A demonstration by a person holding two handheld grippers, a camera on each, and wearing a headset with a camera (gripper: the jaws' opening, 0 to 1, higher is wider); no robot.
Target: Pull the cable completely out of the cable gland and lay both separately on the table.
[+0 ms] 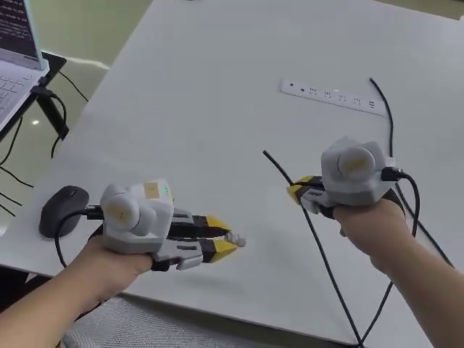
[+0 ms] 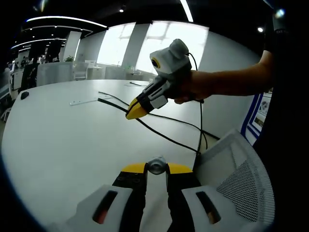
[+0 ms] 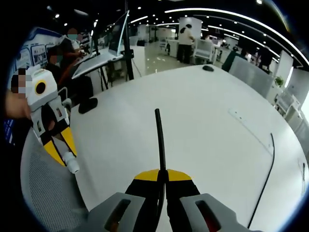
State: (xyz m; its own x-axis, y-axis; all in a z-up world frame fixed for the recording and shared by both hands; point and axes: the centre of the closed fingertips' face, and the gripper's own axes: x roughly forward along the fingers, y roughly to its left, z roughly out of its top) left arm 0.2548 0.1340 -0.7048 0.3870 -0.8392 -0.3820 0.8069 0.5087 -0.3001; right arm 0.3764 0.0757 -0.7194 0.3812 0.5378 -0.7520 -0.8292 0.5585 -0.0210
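My left gripper (image 1: 222,236) hovers low over the near part of the white table (image 1: 203,109), shut on a small grey-white cable gland (image 1: 236,239) that pokes out past its yellow tips. The gland (image 2: 156,165) shows clamped between the jaws in the left gripper view. My right gripper (image 1: 296,190) is held to the right, shut on a thin black cable (image 1: 319,246) whose free end (image 3: 157,113) sticks out ahead of the jaws. The cable and the gland are apart. The rest of the cable trails back toward the table's near edge.
A white power strip (image 1: 332,96) lies at the far right, with another black lead (image 1: 388,116) running beside it. A black mouse (image 1: 61,209) sits at the left edge. A laptop (image 1: 14,65) stands on a stand beyond. A mesh chair (image 2: 236,179) is close below.
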